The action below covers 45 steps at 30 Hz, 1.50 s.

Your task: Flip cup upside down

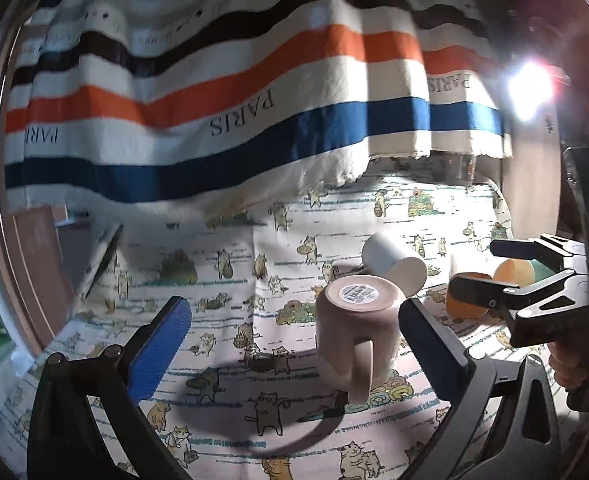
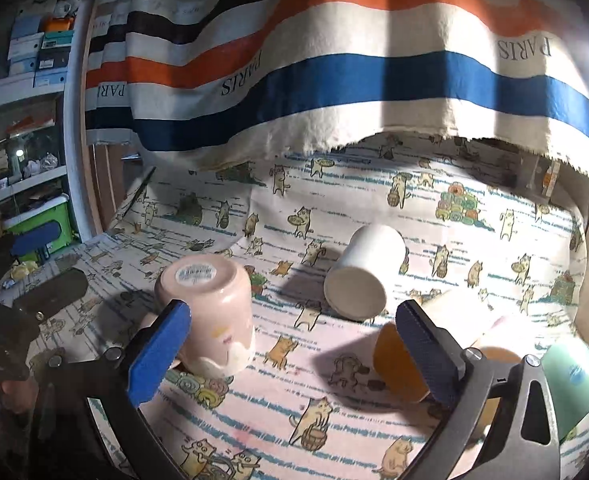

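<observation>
A pink mug [image 1: 356, 332] stands upside down on the cat-print cloth [image 1: 222, 280], barcode label on its base, handle toward the camera. My left gripper [image 1: 294, 344] is open, its jaws wide on either side of the mug without touching it. In the right wrist view the pink mug [image 2: 210, 312] stands just behind the left finger [image 2: 156, 354]. My right gripper [image 2: 294, 360] is open and empty; it also shows in the left wrist view [image 1: 490, 272] at the right.
A white cup [image 1: 394, 264] [image 2: 362, 272] lies on its side behind the mug. An orange cup [image 1: 464, 300] [image 2: 398, 364] and a green cup [image 2: 574, 384] lie at the right. A striped PARIS cloth [image 1: 234, 92] hangs behind. Shelves [image 2: 22, 120] stand left.
</observation>
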Tool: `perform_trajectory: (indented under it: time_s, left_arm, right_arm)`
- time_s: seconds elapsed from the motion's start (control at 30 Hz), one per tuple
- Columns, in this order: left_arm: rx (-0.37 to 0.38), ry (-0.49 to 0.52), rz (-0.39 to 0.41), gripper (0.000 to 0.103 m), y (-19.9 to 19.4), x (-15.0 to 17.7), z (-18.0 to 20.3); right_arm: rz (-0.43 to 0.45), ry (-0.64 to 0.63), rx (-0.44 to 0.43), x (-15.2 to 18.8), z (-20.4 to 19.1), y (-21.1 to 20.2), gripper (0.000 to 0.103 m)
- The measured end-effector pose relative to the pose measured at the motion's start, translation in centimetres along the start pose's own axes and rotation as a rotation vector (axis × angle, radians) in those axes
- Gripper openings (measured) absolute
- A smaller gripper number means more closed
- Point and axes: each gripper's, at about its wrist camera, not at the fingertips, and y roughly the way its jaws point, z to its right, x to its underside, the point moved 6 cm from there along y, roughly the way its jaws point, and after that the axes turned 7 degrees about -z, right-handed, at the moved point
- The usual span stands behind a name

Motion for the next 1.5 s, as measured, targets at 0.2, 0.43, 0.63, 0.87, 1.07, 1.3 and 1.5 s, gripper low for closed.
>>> perform_trajectory:
  time_s: [0.2,0.43,0.63,0.87,1.07,1.3,1.5]
  left_arm:
    - [0.056,-0.001,0.043,0.103,-0.9,0.7,0.2]
    - [0.071,-0.068,0.032,0.103,-0.7,1.1,-0.9]
    - [0.006,-0.057,-0.028,0.103,0.6,1.6,-1.0]
    - [-0.024,-0.082,-0.046,0.103,0.9,2.0,-1.6]
    - [-0.023,-0.082,-0.047,0.103,0.9,1.9,-1.6]
    - [-0.032,-0.088,-0.048,0.103,1.0,1.9,-1.9]
    - [-0.034,-0.089,-0.047,0.103,1.0,1.9,-1.9]
  right_arm:
    - [0.055,0.005,-0.023,1.2,-0.7,-0.4,0.103]
    - [0.076,0.039,-0.018,1.2,-0.2,-0.2,0.103]
    - [0.118,0.010,0.015,1.2,-0.7,-1.1,0.103]
    - [0.123,0.007,0.020,1.2,-0.8,-1.2,0.103]
    - [0.121,0.005,0.019,1.2,-0.8,-1.2,0.103]
    - [0.111,0.001,0.013,1.3,-0.9,-0.9,0.103]
    - [0.106,-0.001,0.011,1.3,-0.9,-0.8,0.103]
